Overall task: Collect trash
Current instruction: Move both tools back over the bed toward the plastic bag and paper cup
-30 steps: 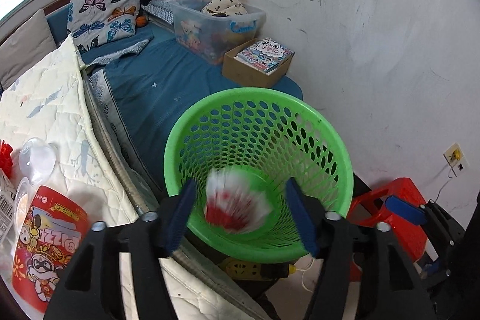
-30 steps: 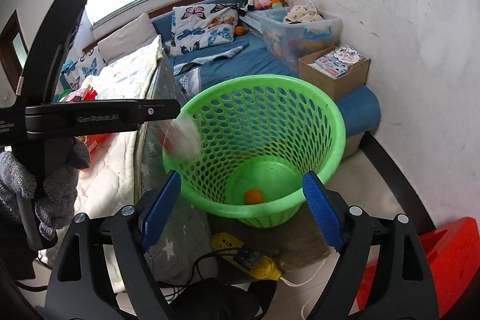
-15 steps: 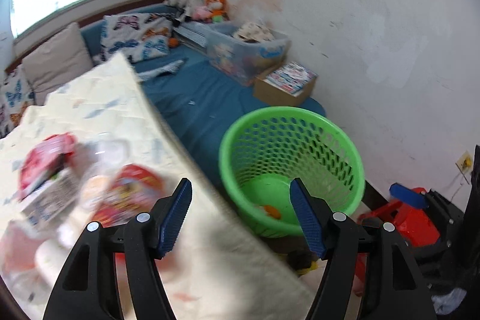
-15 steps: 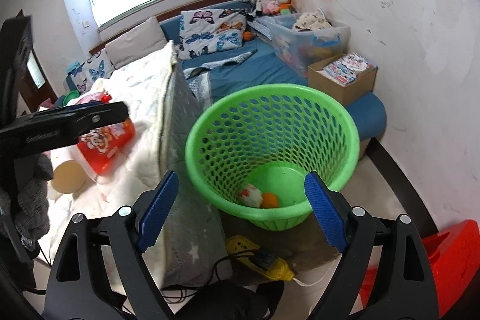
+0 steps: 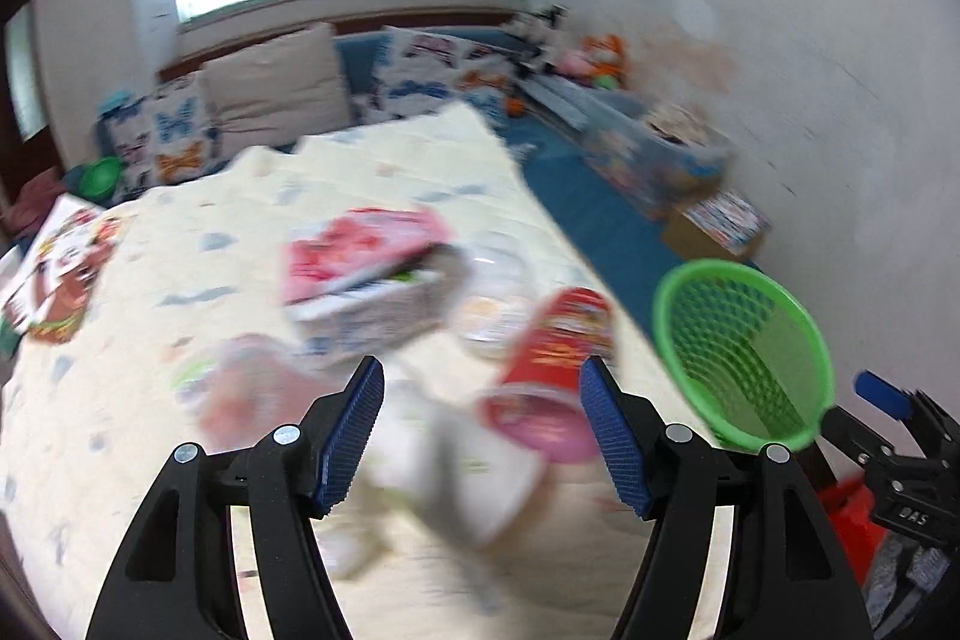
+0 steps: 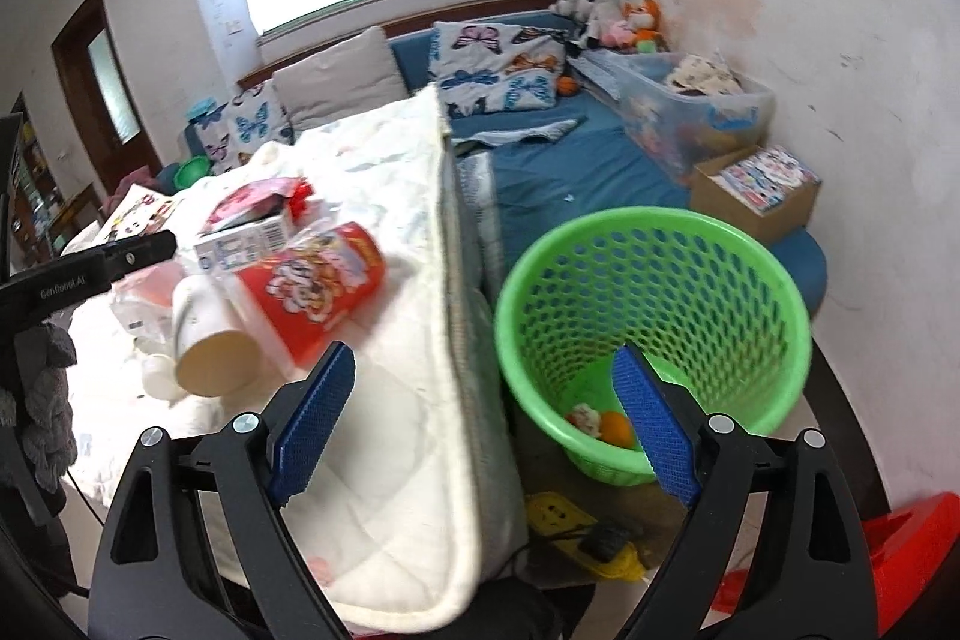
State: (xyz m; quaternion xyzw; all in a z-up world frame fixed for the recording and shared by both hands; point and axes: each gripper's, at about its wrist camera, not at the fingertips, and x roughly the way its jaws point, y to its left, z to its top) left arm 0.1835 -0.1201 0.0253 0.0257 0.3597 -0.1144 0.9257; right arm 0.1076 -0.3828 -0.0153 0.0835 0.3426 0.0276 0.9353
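At lower right of the right wrist view, we are leaving two scraps in the green perforated plastic basket (image 6: 654, 280), both grippers spread and empty, while the red printed snack tube (image 6: 312, 292) and paper cup (image 6: 210, 340) are waiting on the quilt.

Bedroom: bed (image 6: 540, 172), pillows (image 6: 336, 76), plush toys (image 6: 624, 19)

Trash on the quilt, basket beside the bed.
I see a red snack tub (image 6: 312, 295) on its side, a paper cup (image 6: 207, 340) at its nine o'clock; the green basket (image 6: 654, 334) holds two scraps.
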